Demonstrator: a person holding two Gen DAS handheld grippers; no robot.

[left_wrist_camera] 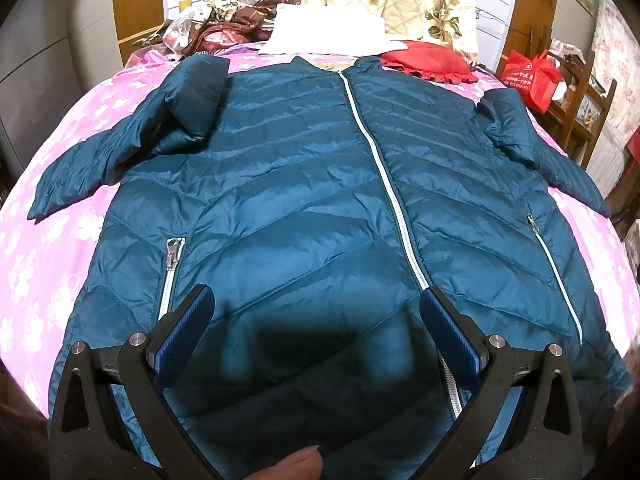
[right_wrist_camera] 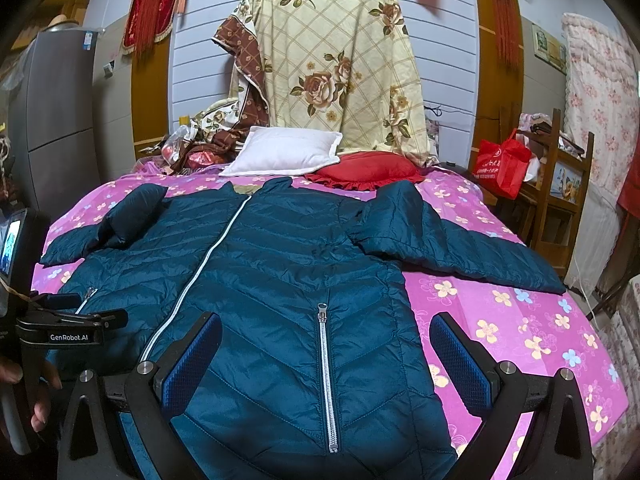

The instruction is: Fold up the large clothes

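Note:
A large teal quilted jacket (left_wrist_camera: 304, 184) lies front up on the pink flowered bed, zipped with a white centre zipper, collar at the far end. It also shows in the right wrist view (right_wrist_camera: 288, 280). Its left sleeve (left_wrist_camera: 120, 152) is bent with a fold near the shoulder; its right sleeve (right_wrist_camera: 452, 240) stretches out sideways. My left gripper (left_wrist_camera: 316, 300) is open, low over the hem left of the centre zipper. My right gripper (right_wrist_camera: 326, 328) is open over the right pocket zipper (right_wrist_camera: 326, 376). The left gripper's body shows at the left edge of the right wrist view (right_wrist_camera: 64, 332).
A white pillow (right_wrist_camera: 284, 152) and a red frilled cushion (right_wrist_camera: 368, 170) lie at the head of the bed, a floral quilt (right_wrist_camera: 340, 68) piled behind. A wooden rack with a red bag (right_wrist_camera: 500, 168) stands right of the bed (right_wrist_camera: 520, 332). A grey fridge (right_wrist_camera: 52, 120) stands left.

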